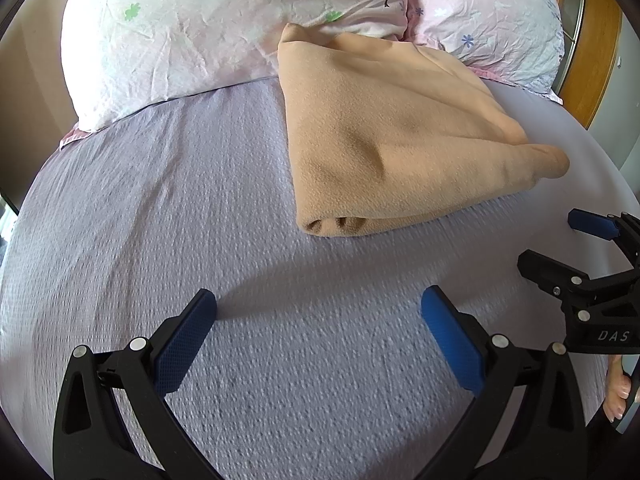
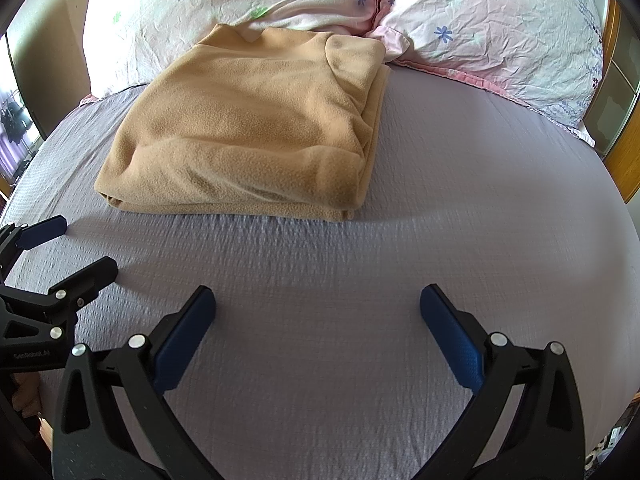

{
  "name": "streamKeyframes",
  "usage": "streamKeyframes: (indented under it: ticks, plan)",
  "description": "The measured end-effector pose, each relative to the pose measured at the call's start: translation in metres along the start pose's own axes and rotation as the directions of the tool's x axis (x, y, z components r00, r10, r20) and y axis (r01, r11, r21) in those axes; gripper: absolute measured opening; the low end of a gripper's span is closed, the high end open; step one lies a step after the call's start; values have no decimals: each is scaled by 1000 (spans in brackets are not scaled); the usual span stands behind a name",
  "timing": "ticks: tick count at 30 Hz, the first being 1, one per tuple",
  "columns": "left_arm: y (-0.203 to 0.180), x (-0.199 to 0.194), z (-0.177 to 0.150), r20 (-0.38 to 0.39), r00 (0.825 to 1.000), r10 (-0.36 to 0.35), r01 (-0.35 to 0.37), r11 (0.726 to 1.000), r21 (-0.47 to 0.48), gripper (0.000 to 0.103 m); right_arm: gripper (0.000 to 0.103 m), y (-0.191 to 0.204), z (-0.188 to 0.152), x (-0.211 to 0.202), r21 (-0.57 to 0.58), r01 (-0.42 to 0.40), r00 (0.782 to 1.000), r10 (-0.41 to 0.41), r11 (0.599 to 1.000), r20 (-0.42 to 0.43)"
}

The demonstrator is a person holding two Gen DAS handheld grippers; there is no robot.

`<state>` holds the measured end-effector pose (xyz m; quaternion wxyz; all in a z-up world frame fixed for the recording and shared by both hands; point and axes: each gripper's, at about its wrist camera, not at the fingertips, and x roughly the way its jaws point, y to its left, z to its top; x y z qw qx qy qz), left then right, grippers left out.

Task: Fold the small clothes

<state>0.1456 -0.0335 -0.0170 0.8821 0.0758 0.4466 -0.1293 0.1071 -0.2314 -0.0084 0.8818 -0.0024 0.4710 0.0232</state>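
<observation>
At twelve o'clock from my right claw, the folded tan fleece garment lies on the lavender bedsheet, its far edge touching the floral pillows. My right claw's jaws are spread wide, holding nothing. My left claw gapes equally wide and empty, the garment at one o'clock from it, well apart.

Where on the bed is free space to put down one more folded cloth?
Bare sheet lies right of the folded tan garment, below the pillows. More lies between the garment and both open grippers, left and right. It is crowded where garment meets pillows.
</observation>
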Motion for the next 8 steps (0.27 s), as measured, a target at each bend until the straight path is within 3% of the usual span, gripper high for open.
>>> streamKeyframes:
  ticks: [8]
  plan:
    - [0,0,0,0,1000,1,-1,1000,-1,102,101,0,0,0,1,0,1000,0,1000,0]
